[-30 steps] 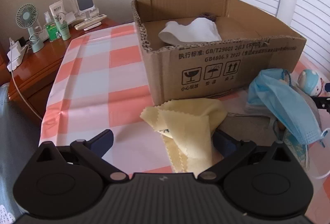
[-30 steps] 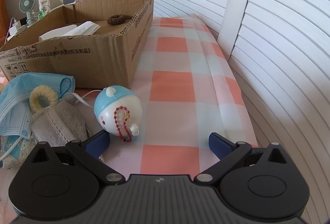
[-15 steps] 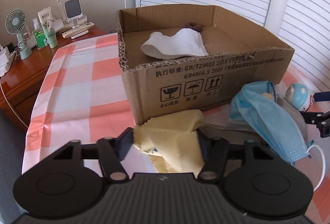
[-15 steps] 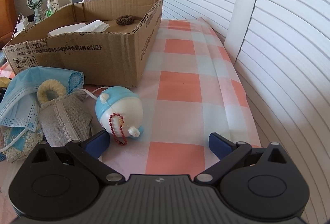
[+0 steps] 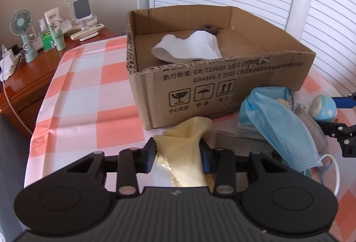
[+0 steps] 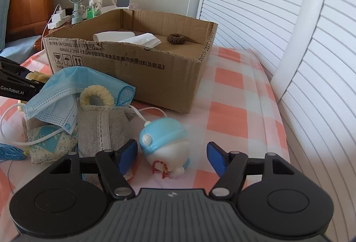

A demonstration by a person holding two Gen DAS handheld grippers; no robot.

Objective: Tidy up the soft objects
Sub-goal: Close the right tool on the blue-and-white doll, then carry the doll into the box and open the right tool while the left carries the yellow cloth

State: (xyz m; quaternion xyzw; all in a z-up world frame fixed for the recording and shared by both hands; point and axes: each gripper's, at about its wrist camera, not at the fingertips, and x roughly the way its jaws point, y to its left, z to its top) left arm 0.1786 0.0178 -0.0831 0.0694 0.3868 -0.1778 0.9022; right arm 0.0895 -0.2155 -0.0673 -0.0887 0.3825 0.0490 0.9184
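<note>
My left gripper [image 5: 178, 154] is shut on a yellow cloth [image 5: 189, 144], held just in front of the cardboard box [image 5: 222, 90]. The box holds a white cloth [image 5: 189, 50] and a brown hair tie [image 6: 179, 38]. My right gripper [image 6: 172, 155] is open, its fingers on either side of a blue-and-white round toy [image 6: 165, 148] on the checked tablecloth. Beside the toy lie a blue face mask [image 6: 73, 88], a yellow scrunchie [image 6: 96, 95] and grey fabric pouches [image 6: 102, 128].
A wooden nightstand [image 5: 29, 77] at the left carries a small fan [image 5: 22, 28], bottles and a charger. White louvered doors [image 6: 289, 41] stand behind and to the right. The checked table [image 5: 89, 90] edge drops off at the left.
My left gripper closed on the yellow cloth and lifted it. My right gripper moved forward around the round toy and narrowed its opening.
</note>
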